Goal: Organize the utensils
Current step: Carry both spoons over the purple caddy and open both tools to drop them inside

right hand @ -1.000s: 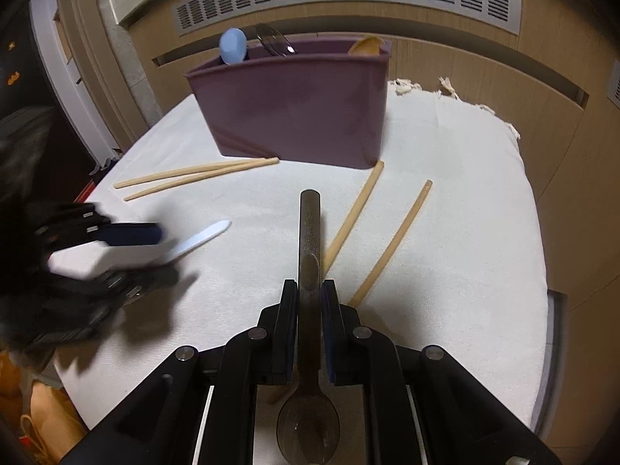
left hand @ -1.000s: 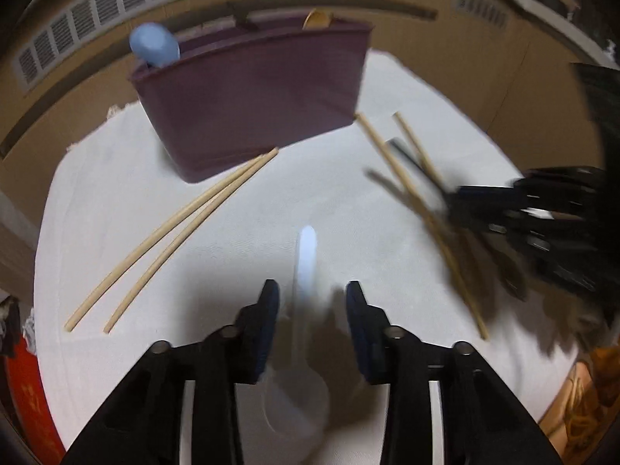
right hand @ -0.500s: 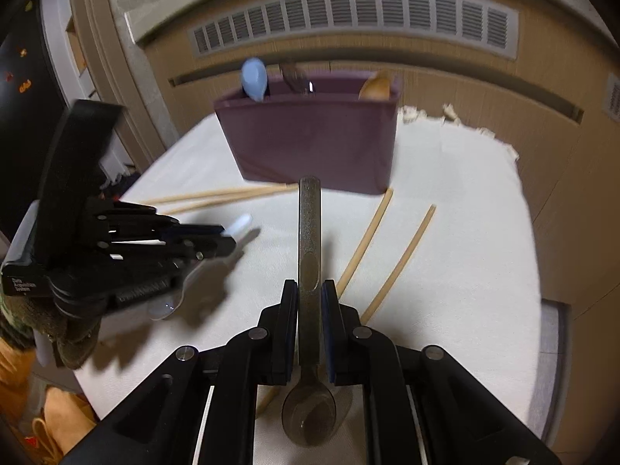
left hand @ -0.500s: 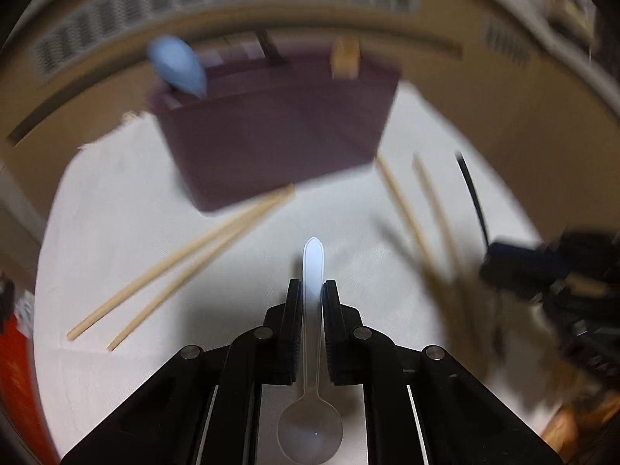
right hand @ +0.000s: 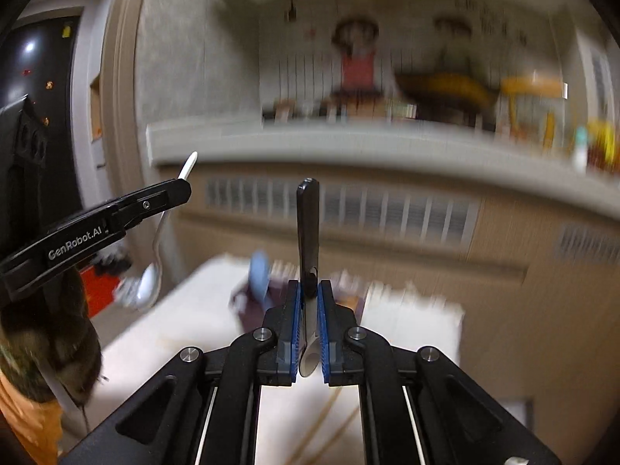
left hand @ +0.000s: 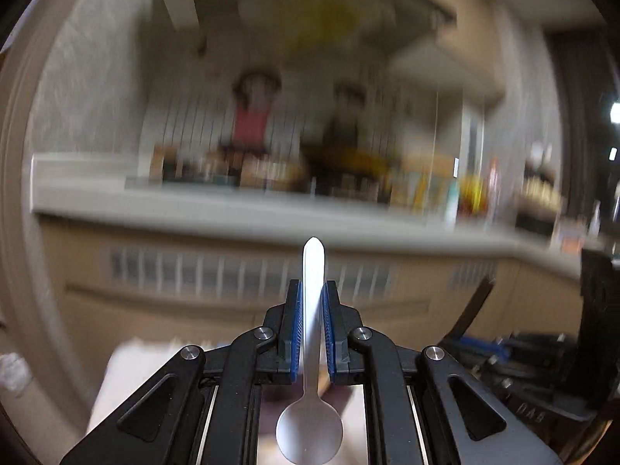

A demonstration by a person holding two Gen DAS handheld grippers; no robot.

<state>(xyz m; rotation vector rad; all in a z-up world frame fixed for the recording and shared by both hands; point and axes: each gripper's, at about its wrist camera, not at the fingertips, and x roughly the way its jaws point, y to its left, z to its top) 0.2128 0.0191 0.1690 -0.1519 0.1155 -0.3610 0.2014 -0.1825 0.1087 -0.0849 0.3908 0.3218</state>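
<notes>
My left gripper (left hand: 310, 290) is shut on a white plastic spoon (left hand: 312, 348), handle pointing forward and up, bowl back toward the camera. It also shows at the left of the right wrist view (right hand: 182, 190), with the white spoon (right hand: 155, 248) hanging from it. My right gripper (right hand: 308, 290) is shut on a dark spoon (right hand: 308, 228), handle pointing up. Both are lifted and tilted up. The purple utensil box (right hand: 252, 306) with a blue spoon (right hand: 259, 273) in it sits blurred on the white cloth below, partly hidden by my right gripper.
The white cloth-covered table (right hand: 193, 333) lies low in the right wrist view. A chopstick (right hand: 321, 422) shows between the gripper arms. A grey counter (left hand: 232, 213) with many blurred items and a vented panel (right hand: 387, 209) stand behind. The right gripper body (left hand: 542, 368) is at the lower right.
Both grippers have lifted and tilted up from the table with their spoons held. The left gripper closed on the white spoon a second ago. The views now face the counter.
</notes>
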